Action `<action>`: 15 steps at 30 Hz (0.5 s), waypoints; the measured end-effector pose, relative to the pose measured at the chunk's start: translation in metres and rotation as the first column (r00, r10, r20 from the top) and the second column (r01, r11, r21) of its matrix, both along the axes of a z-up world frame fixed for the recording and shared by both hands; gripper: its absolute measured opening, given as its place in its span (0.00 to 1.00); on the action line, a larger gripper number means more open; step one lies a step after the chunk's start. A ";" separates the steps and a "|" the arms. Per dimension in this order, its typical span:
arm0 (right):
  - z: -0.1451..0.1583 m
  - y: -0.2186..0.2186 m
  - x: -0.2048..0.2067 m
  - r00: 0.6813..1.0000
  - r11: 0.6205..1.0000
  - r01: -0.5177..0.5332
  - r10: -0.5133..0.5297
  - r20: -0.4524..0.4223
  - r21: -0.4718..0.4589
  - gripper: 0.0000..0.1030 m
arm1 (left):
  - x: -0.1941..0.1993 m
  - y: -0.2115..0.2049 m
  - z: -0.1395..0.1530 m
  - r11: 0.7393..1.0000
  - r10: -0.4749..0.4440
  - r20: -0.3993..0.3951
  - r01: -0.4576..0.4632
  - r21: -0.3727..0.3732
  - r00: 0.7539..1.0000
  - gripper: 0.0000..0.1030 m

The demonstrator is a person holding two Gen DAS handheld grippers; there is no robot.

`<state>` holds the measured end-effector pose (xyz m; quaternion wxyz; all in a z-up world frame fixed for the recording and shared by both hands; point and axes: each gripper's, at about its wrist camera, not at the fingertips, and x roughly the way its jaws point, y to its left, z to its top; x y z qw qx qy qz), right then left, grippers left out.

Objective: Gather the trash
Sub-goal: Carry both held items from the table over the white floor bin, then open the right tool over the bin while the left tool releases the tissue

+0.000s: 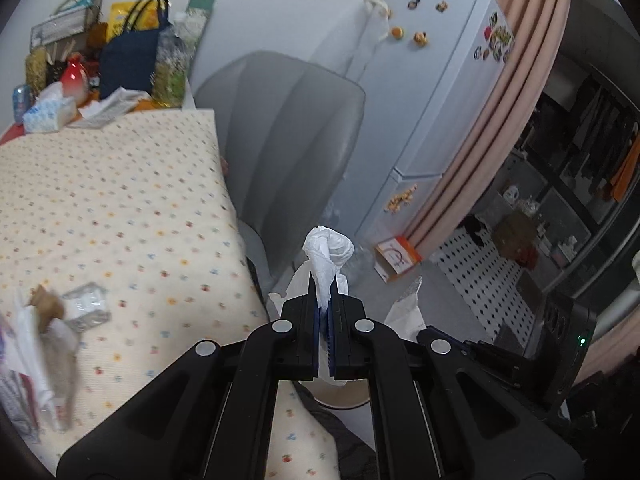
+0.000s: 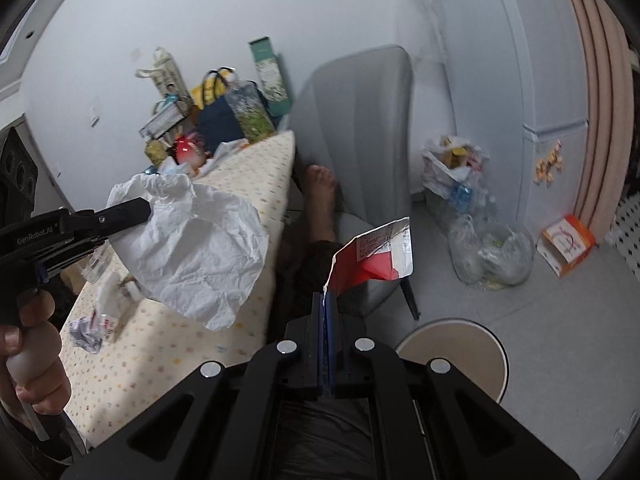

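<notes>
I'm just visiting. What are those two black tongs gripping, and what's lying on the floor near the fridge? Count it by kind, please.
White tissue, in the left gripper: 1
Red and white torn packet, in the right gripper: 1
Plastic bags of rubbish on the floor: 2
Orange and white box on the floor: 1
Total: 5

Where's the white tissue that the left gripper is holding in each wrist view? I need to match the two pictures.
Left wrist view: the white tissue sticks up at centre, pinched in the left gripper.
Right wrist view: the same tissue hangs crumpled at left of centre over the table edge, from the left gripper.
Shared landmark: the grey chair beside the table.
</notes>
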<state>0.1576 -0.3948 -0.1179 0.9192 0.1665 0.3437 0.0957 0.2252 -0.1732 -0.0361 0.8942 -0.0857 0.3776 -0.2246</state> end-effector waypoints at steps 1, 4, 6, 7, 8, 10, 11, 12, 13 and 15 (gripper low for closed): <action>-0.007 -0.006 0.001 1.000 1.000 0.013 -0.013 -0.013 0.005 0.03 | 0.003 -0.007 -0.004 1.000 -0.008 -0.014 0.008 0.002 1.000 0.04; -0.030 -0.025 0.007 0.997 0.998 0.053 -0.052 -0.057 0.021 0.03 | 0.012 -0.027 -0.019 0.999 -0.029 -0.055 0.030 0.015 0.998 0.04; -0.046 -0.035 0.010 0.994 0.997 0.076 -0.073 -0.086 0.030 0.03 | 0.019 -0.039 -0.030 0.999 -0.043 -0.084 0.045 0.024 0.996 0.04; -0.053 -0.041 0.012 0.992 0.996 0.084 -0.080 -0.098 0.035 0.04 | 0.021 -0.044 -0.034 0.998 -0.047 -0.095 0.050 0.030 0.994 0.04; -0.062 -0.046 0.014 0.990 0.995 0.092 -0.087 -0.112 0.042 0.06 | 0.024 -0.052 -0.040 0.998 -0.053 -0.109 0.057 0.039 0.993 0.04; -0.077 -0.054 0.019 0.987 0.994 0.095 -0.087 -0.135 0.056 0.06 | 0.028 -0.062 -0.049 0.996 -0.060 -0.130 0.067 0.053 0.990 0.04; -0.086 -0.058 0.022 0.985 0.993 0.095 -0.084 -0.152 0.066 0.08 | 0.029 -0.066 -0.052 0.996 -0.062 -0.138 0.070 0.058 0.988 0.04; -0.094 -0.061 0.025 0.982 0.992 0.100 -0.086 -0.171 0.073 0.12 | 0.032 -0.071 -0.056 0.995 -0.063 -0.149 0.073 0.065 0.987 0.04; -0.101 -0.065 0.026 0.978 0.991 0.107 -0.091 -0.185 0.078 0.26 | 0.034 -0.074 -0.060 0.995 -0.062 -0.157 0.074 0.072 0.986 0.04; -0.112 -0.070 0.027 0.975 0.988 0.128 -0.109 -0.195 0.088 0.52 | 0.037 -0.080 -0.066 0.993 -0.063 -0.176 0.079 0.085 0.982 0.04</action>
